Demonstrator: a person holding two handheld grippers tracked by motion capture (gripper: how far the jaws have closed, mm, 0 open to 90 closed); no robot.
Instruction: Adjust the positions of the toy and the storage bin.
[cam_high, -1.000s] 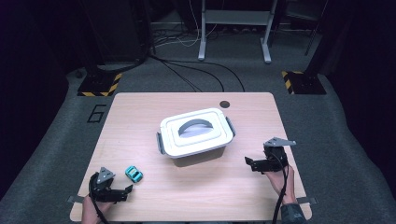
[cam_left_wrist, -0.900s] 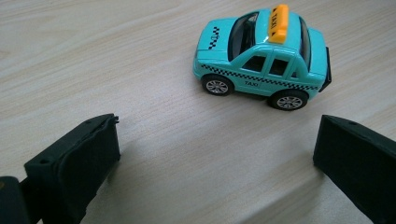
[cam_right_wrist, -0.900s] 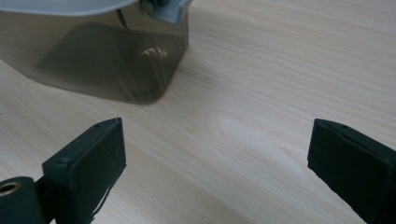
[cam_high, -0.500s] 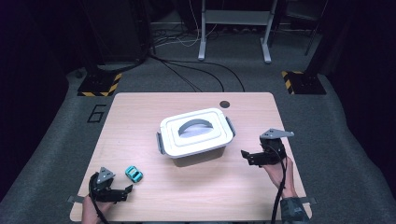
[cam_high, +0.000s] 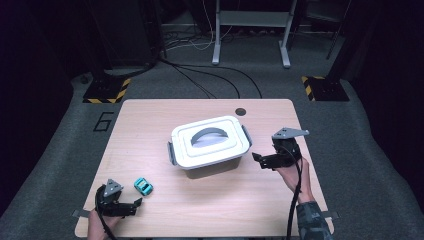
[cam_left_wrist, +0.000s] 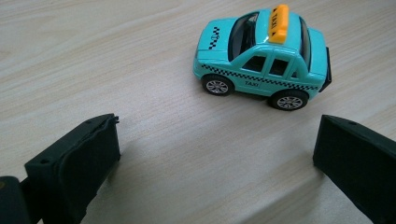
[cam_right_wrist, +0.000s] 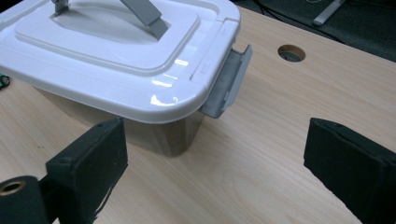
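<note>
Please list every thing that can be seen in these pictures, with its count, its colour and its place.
storage box: 1, clear body with white lid, middle of the table.
lid handle: 1, grey, on top of the lid.
side latches: 2, grey, one at each end of the box.
toy taxi: 1, turquoise with orange roof sign, near left of table.
table: 1, light wood, round hole near far edge.
left gripper: 1, black, open, beside the taxi.
right gripper: 1, black, open, right of the box.

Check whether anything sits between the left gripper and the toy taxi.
Nothing visible does. The left gripper has its jaws open, and only bare table lies between them and the taxi, which stands just ahead, off to one side.
</note>
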